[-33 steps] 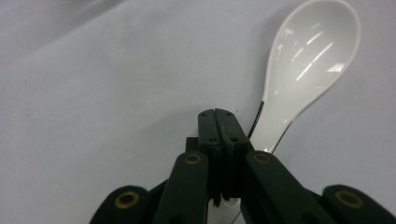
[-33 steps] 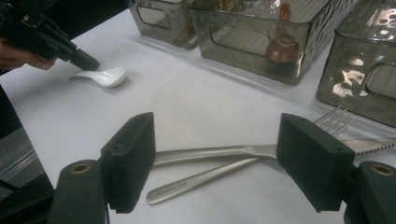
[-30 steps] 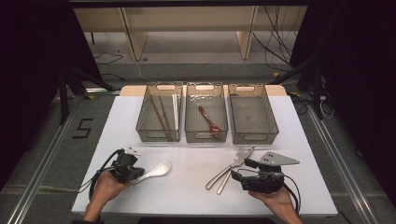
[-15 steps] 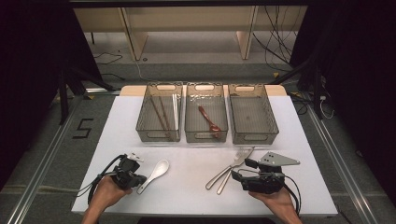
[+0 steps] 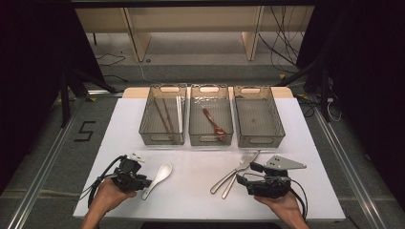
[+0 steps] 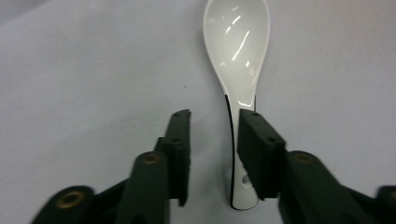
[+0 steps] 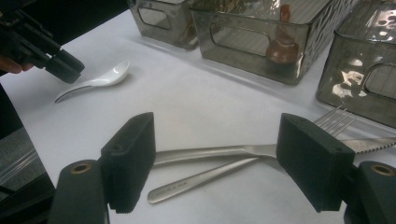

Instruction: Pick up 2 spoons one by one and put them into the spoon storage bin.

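Left gripper (image 6: pixel 212 140): my jaws have just been opening and now stand part open, astride the handle of the white spoon (image 6: pixel 237 70). The right pad sits against or just beside the handle's edge; the left pad stands clear of it, with bare table between. I judge that nothing is clamped: the spoon lies flat on the white table (image 5: pixel 200 191).

Key relation: the spoon's long axis runs straight ahead along the jaws, handle end between the pads, bowl farthest from me and facing up. In the high view the left gripper (image 5: pixel 143 182) sits at the near left of the table and the spoon (image 5: pixel 158 177) points away from it, up and to the right, toward the bins. The handle lies off-centre, nearer the right pad, so I judge a small sideways shift is wanted before closing.

Right gripper (image 7: pixel 224 163): jaws wide open, holding nothing, hovering over the handles of a metal fork (image 7: pixel 205 175) and a knife (image 7: pixel 210 153), which cross just ahead of it. It is well apart from the spoon; the left hand is plainly the nearer.

Farther out: three clear bins in a row, the left bin (image 5: pixel 163 115) with chopsticks, the middle bin (image 5: pixel 211 115) with a reddish-brown spoon (image 5: pixel 213 122), and the right bin (image 5: pixel 258 116) looking empty. Nothing stands between the spoon and the bins.
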The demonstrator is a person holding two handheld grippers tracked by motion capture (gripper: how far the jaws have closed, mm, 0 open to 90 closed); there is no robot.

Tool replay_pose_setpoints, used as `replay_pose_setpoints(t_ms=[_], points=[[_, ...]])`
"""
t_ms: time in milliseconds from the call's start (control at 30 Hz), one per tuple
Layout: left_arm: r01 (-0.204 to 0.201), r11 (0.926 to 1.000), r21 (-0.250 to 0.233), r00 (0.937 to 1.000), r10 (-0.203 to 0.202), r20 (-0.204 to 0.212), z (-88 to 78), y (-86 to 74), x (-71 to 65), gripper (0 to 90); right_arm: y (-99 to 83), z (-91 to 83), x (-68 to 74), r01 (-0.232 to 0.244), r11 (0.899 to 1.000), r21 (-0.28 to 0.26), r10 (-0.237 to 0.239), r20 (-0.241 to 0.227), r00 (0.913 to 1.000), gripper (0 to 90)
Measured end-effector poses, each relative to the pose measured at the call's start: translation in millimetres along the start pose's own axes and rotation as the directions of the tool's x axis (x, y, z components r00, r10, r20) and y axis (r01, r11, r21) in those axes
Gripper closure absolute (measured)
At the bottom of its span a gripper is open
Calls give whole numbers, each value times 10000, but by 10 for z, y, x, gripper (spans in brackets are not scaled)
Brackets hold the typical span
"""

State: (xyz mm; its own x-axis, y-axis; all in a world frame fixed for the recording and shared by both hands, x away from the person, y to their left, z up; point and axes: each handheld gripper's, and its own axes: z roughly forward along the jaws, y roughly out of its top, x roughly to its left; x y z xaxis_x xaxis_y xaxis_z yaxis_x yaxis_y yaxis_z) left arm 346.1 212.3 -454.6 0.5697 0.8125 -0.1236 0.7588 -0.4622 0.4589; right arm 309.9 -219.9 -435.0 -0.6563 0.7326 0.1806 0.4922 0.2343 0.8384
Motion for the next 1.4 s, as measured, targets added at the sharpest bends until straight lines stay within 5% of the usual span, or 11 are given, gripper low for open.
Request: replay_pose_setpoints(t_ms=[233, 400, 800, 1000, 1400], points=[[-208, 9996, 184, 9995, 203, 259, 31, 32, -84, 358, -1, 1, 0, 3, 10000, 15, -3, -14, 10000, 291], [-450, 9975, 548, 9989, 442, 157, 82, 50, -152, 300, -1, 2, 1, 14, 10000, 14, -14, -27, 10000, 292], [-695, 9903, 1205, 9976, 695, 46, 184, 54, -215, 578, -3, 5, 1, 15, 10000, 19, -15, -31, 10000, 292], [-864, 9871, 1344, 9951, 921, -369, 197, 66, -240, 663, -5, 8, 1, 27, 10000, 28, -27, -27, 10000, 294], [-1006, 9900, 990, 9937, 1049, -393, 198, 46, -230, 757, -5, 8, 2, 19, 10000, 25, -19, -16, 10000, 295]])
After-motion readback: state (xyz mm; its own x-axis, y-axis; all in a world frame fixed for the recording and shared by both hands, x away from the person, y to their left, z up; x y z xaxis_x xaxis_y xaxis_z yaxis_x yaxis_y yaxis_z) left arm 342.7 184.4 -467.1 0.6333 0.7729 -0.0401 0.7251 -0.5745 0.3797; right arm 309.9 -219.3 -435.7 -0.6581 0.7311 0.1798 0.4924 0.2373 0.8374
